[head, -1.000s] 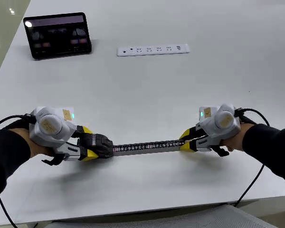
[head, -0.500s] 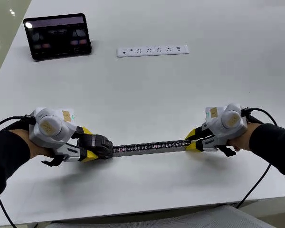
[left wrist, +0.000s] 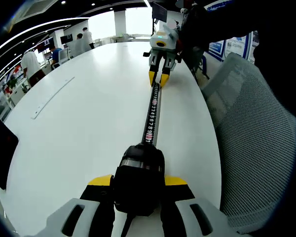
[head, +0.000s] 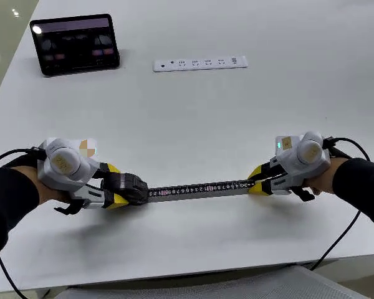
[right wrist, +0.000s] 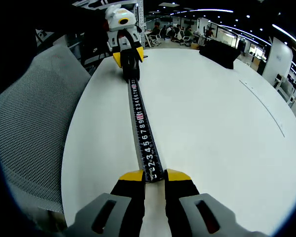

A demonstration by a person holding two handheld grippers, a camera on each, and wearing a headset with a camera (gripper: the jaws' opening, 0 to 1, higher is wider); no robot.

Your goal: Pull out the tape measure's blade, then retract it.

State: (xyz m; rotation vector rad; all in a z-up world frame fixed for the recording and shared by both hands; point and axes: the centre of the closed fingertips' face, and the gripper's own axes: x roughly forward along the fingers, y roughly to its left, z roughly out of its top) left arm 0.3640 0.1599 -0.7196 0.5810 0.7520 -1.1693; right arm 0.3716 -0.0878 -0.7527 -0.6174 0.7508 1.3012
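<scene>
My left gripper (head: 119, 190) is shut on the black tape measure case (head: 128, 188), which rests on the white table near its front edge. In the left gripper view the case (left wrist: 139, 178) sits between the yellow-tipped jaws. The dark numbered blade (head: 199, 189) runs straight right from the case to my right gripper (head: 259, 180), which is shut on the blade's end. In the right gripper view the blade (right wrist: 142, 133) leads away from the closed jaws toward the left gripper (right wrist: 127, 58). The right gripper (left wrist: 158, 77) stands at the blade's far end in the left gripper view.
A dark tablet (head: 75, 43) stands at the table's back left. A white power strip (head: 201, 63) lies at the back centre. A grey mesh chair (head: 193, 288) sits just below the table's front edge. Black cables trail from both grippers.
My right gripper has moved further right with the blade's end, so more blade shows. The left gripper and the case stay where they were.
</scene>
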